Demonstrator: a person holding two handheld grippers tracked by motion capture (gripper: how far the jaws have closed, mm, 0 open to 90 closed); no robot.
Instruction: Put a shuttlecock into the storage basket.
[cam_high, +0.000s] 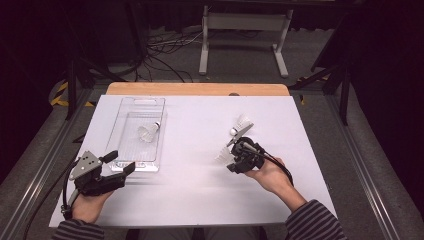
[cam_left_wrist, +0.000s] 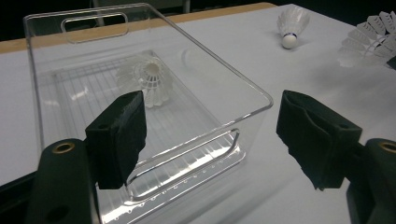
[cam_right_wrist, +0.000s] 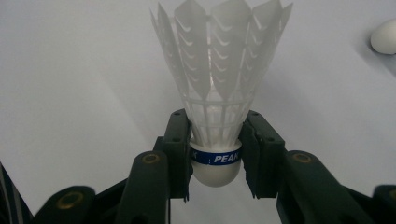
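From the high view, my right gripper (cam_high: 231, 150) sits right of the clear plastic rectangular bin (cam_high: 118, 131) on the white counter (cam_high: 190, 195), and it carries a white feathered shuttlecock with a blue band (cam_high: 223, 156) whose skirt points toward the bin. My left gripper (cam_high: 121, 163) rests touching or just short of the bin's near end; I cannot tell which. So the left hand is nearer the bin, while the right one has the whole gap to cross. A second white shuttlecock (cam_high: 148, 132) already lies inside the bin, and a third white shuttlecock (cam_high: 242, 123) lies on the counter just beyond my right gripper.

From the left gripper view, my jaws stand wide apart with nothing between them, straddling the bin's near corner (cam_left_wrist: 261, 100).

From the right gripper view, my jaws are clamped on the cork base of the banded shuttlecock (cam_right_wrist: 216, 158), one pad on each side, its long axis running straight out from the jaws, feathers away from me. I judge the coming move is a carry across to the bin.
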